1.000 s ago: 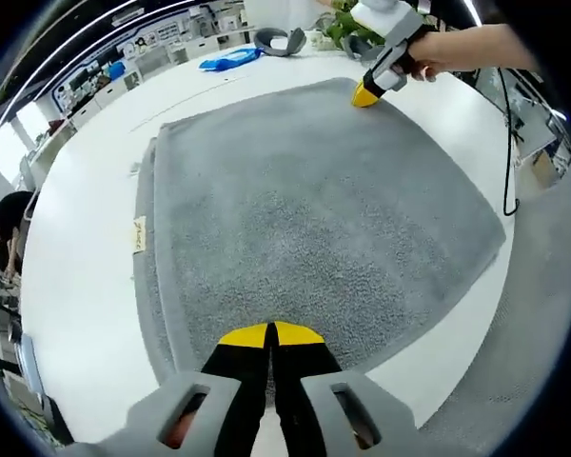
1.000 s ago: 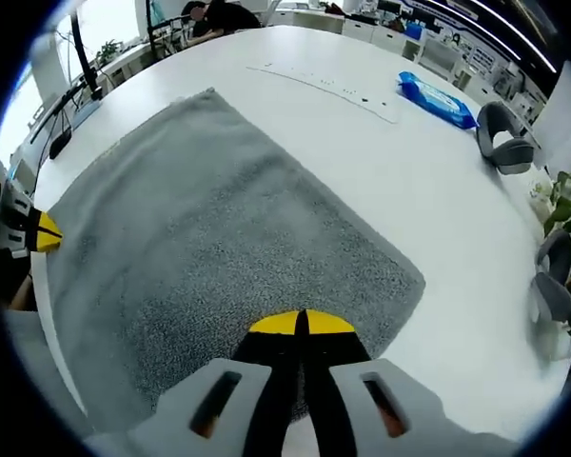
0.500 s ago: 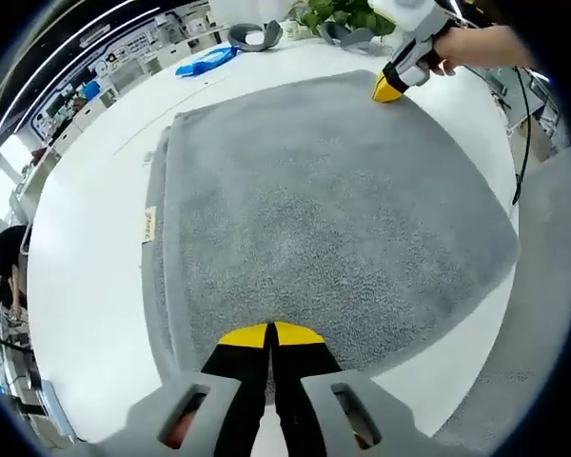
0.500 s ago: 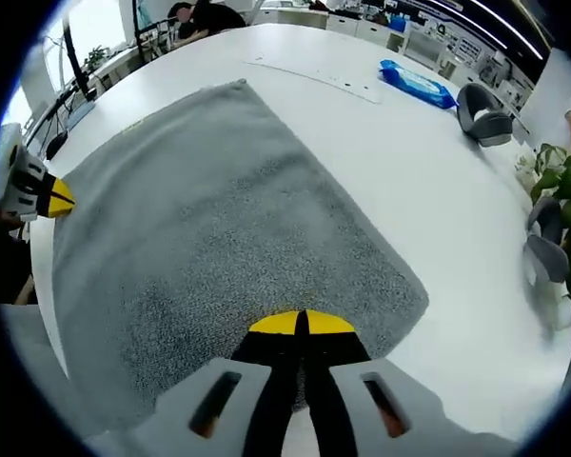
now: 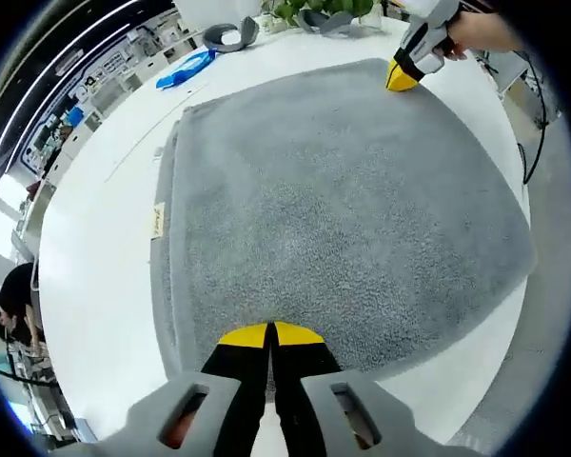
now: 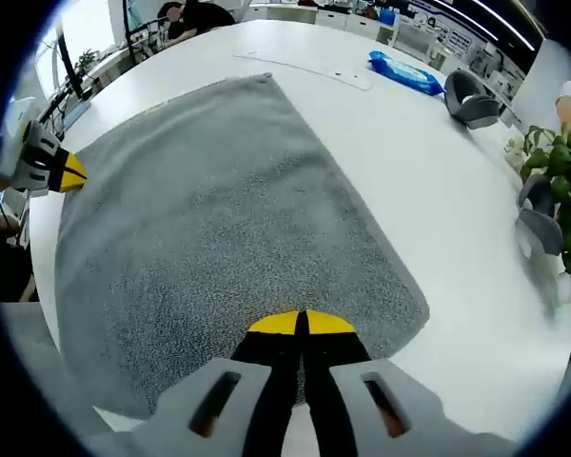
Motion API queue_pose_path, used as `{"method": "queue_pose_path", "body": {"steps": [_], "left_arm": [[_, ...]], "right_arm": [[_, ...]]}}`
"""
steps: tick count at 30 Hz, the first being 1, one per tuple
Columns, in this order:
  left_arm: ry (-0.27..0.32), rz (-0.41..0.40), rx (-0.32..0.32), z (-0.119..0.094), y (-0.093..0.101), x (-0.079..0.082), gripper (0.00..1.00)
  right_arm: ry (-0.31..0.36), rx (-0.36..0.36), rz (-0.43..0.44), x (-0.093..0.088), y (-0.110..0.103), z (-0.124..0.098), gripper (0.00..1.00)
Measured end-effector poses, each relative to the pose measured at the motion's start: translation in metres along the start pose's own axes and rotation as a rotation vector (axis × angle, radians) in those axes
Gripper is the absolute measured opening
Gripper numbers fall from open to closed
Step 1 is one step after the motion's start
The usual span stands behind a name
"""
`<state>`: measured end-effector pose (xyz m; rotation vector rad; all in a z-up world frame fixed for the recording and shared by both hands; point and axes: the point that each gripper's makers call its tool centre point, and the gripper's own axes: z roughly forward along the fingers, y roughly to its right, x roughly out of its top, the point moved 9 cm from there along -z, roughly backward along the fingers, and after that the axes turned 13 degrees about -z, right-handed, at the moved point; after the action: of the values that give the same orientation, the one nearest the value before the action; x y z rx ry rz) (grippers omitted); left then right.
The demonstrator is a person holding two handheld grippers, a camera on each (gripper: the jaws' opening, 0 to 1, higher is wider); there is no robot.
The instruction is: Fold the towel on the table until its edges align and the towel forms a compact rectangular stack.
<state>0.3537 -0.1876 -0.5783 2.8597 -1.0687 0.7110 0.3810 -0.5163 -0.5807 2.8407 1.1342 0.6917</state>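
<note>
Your left hand-held gripper (image 5: 269, 331) and right hand-held gripper (image 6: 301, 322) are each pressed together, apparently pinching the towel (image 5: 343, 209) edge at 6 o'clock. It lies flat on the desk (image 5: 95, 228). Lift both corners together, keeping tension even.

The small label (image 5: 158, 221) on the towel (image 5: 343, 209) edge carries print too small to read.
</note>
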Motion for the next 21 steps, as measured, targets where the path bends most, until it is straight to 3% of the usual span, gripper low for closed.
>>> {"method": "queue_pose_path", "body": {"steps": [4,21], "left_arm": [[-0.008,0.021,-0.001,0.002,-0.002,0.004,0.0],[-0.013,0.089,-0.003,0.01,-0.011,0.018,0.0]], "right_arm": [[0.005,0.01,0.037,-0.008,-0.004,-0.004,0.0],[0.004,-0.011,0.056,-0.031,-0.029,-0.018,0.0]]}}
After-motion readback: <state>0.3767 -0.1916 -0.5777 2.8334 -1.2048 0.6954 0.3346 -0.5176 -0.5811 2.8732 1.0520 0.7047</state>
